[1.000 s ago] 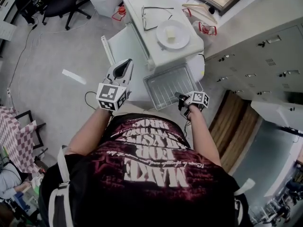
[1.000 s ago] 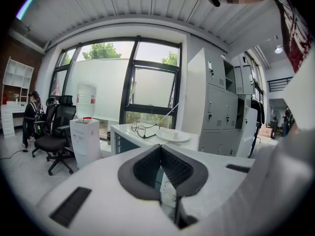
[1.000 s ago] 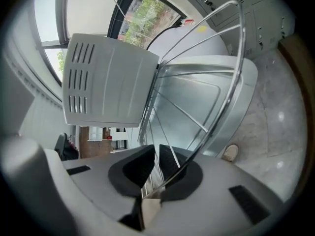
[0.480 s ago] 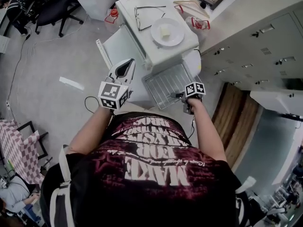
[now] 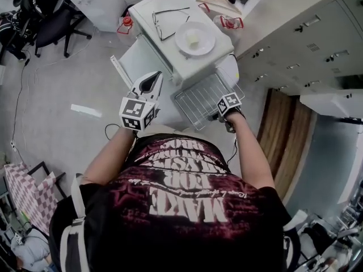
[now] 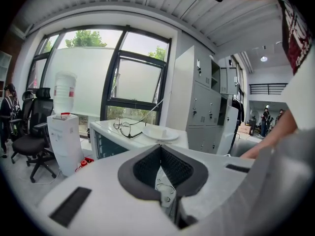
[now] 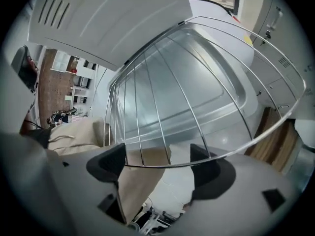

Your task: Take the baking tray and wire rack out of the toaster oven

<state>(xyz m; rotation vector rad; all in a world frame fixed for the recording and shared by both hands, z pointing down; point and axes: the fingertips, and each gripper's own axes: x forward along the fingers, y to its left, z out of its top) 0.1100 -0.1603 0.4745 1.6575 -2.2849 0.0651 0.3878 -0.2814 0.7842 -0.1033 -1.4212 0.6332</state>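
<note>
At the front of a white toaster oven (image 5: 170, 50), a person in a dark printed shirt works with two hand-held claws. Nearest, the left gripper (image 5: 148, 83) is held up to the left of the oven's mouth, its jaws pressed together on nothing. The right gripper (image 7: 157, 165) points steeply down at the near edge of the wire rack (image 5: 201, 98). Its jaws have just been opening and stand wide, and the rack's front wire crosses between the pads unpinched. Beneath the rack lies the baking tray (image 7: 206, 77), and both jut from the oven's mouth toward the person. Beyond, a plate (image 5: 195, 37) and spectacles (image 5: 161, 21) rest on the oven's top. By appearances the drawing-out is under way and the grip is being reset. The next move calls for closing squarely on the rim and pulling level, lest the rack tip.
</note>
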